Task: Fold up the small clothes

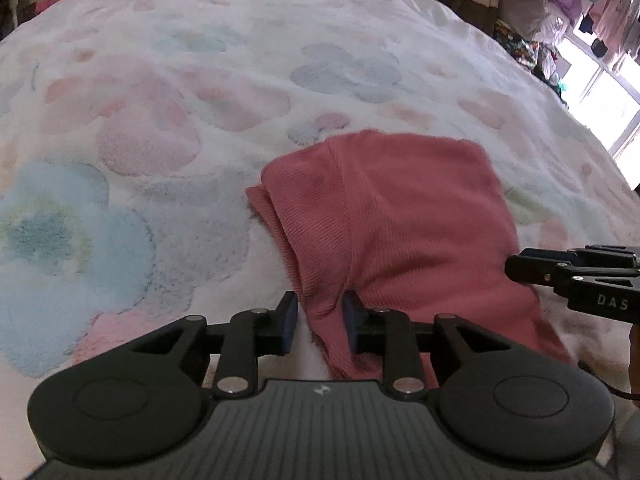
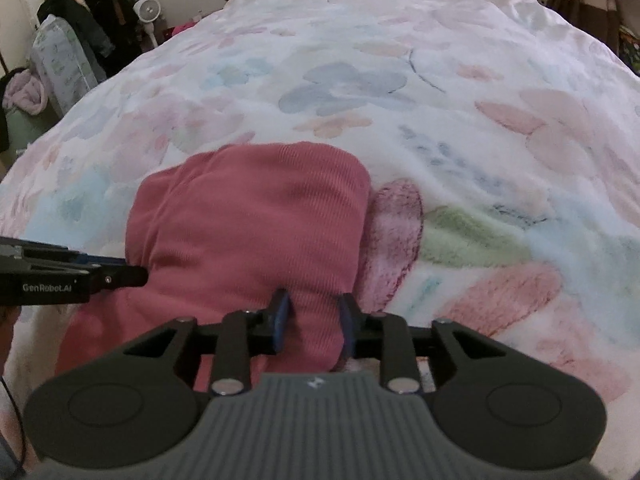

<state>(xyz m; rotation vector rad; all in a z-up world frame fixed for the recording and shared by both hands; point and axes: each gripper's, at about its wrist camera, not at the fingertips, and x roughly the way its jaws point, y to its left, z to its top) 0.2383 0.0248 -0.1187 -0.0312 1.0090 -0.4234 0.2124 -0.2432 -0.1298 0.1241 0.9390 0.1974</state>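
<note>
Two grippers work one pink ribbed garment [image 1: 400, 220] lying on a bed covered by a fluffy floral blanket [image 1: 200, 80]. From the left wrist view, the left gripper [image 1: 320, 320] sits at 6 o'clock with its blue-padded fingers [image 1: 289, 320] clamped on a bunched edge of the garment, cloth gathered between them. The garment spreads from there toward 1 o'clock, folded over itself with a doubled edge at its 9 o'clock side. The right gripper [image 1: 516, 268] enters from 3 o'clock, its tip resting at the garment's right edge; whether it is pinching cannot be told from here. Hanging laundry [image 1: 608, 20] fills the 1 o'clock corner.

From the right wrist view, the right gripper [image 2: 314, 322] at 6 o'clock has its fingers [image 2: 281, 320] closed on a thick fold of the same garment [image 2: 256, 216], which bulges up toward 12 o'clock. The left gripper [image 2: 136, 274] comes in from 9 o'clock, touching the garment's left edge. A white fan [image 2: 147, 12] and dark coats [image 2: 88, 12] stand at 10 o'clock beyond the bed.
</note>
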